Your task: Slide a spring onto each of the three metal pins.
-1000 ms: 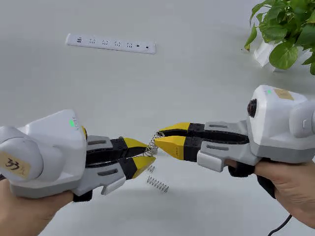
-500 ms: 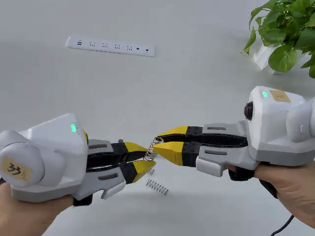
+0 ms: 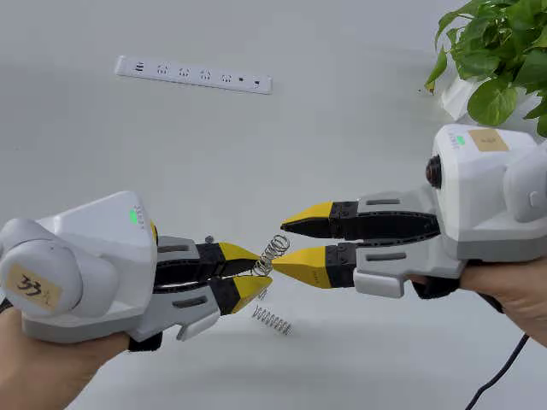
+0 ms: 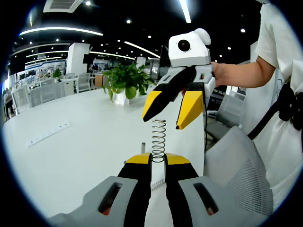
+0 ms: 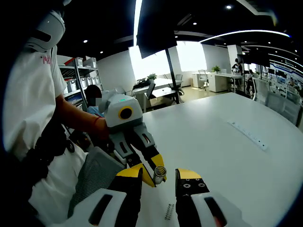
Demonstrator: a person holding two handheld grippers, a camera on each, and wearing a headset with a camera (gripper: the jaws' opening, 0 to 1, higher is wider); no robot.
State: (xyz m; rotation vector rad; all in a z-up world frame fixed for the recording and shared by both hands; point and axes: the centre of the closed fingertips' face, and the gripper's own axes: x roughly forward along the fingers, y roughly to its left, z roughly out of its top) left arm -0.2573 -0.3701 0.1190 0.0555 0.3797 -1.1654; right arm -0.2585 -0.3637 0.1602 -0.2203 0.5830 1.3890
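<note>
Upper right, the plant (image 3: pixel 491 51) is cut off; the lower end of the spring (image 3: pixel 273 250) hides inside the left tool (image 3: pixel 263 268).

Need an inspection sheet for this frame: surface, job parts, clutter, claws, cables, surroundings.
Surface: white table, plain.
Job's things: spring held in the air; loose spring lying on the table below; what looks like an upright pin beyond.
Clutter: power strip at the far side.
Grippers: left claw shut on the spring's base; right claw open, tips either side of its free end.
Cables: dark cable under the right hand.
Surroundings: plant on the table; mesh chair; open office.
</note>
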